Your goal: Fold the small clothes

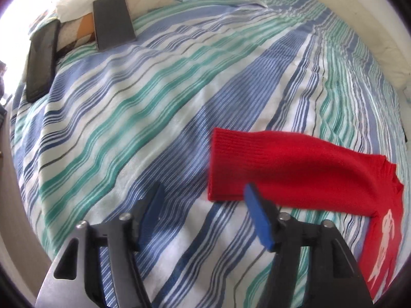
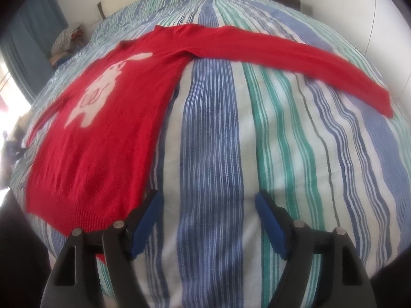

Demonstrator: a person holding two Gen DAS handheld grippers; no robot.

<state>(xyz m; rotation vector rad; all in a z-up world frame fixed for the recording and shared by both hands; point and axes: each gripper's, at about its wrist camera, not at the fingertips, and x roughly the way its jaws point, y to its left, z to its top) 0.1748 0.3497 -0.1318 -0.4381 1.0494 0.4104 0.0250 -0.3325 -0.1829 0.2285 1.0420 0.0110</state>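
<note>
My left tool (image 1: pixel 203 202) hangs over the bed with its blue pads spread wide apart and only striped bedspread (image 1: pixel 159 107) showing between them. The red sweater (image 1: pixel 303 169) lies just beyond and to the right of that tool: its near sleeve is folded back across the fabric, the ribbed cuff (image 1: pixel 223 151) pointing left, and the right-hand pad overlaps the sleeve's lower edge in the left wrist view, though I cannot tell whether it touches the knit. A corner of the white figure on the chest shows at the far right edge. Farther up the bed, near the patterned pillows (image 1: pixel 77 7), two dark flat rectangular things (image 1: pixel 113 20) rest on the cover, one beside the other.

My right tool (image 2: pixel 208 205) also stands with its pads apart and holds nothing; plain bedspread fills the gap. In the right wrist view the sweater (image 2: pixel 108 138) lies flat and face up to the left of that tool, its ribbed hem (image 2: pixel 77 210) nearest me and reaching just behind the left-hand pad. The white rabbit-like figure (image 2: pixel 102 87) sits in the middle of the chest. The other sleeve (image 2: pixel 295 54) stretches out straight across the bed to the right, its cuff lying at the far right on the stripes. A small heap of cloth (image 2: pixel 65 41) sits at the far left corner of the bed, well apart from the sweater.
</note>
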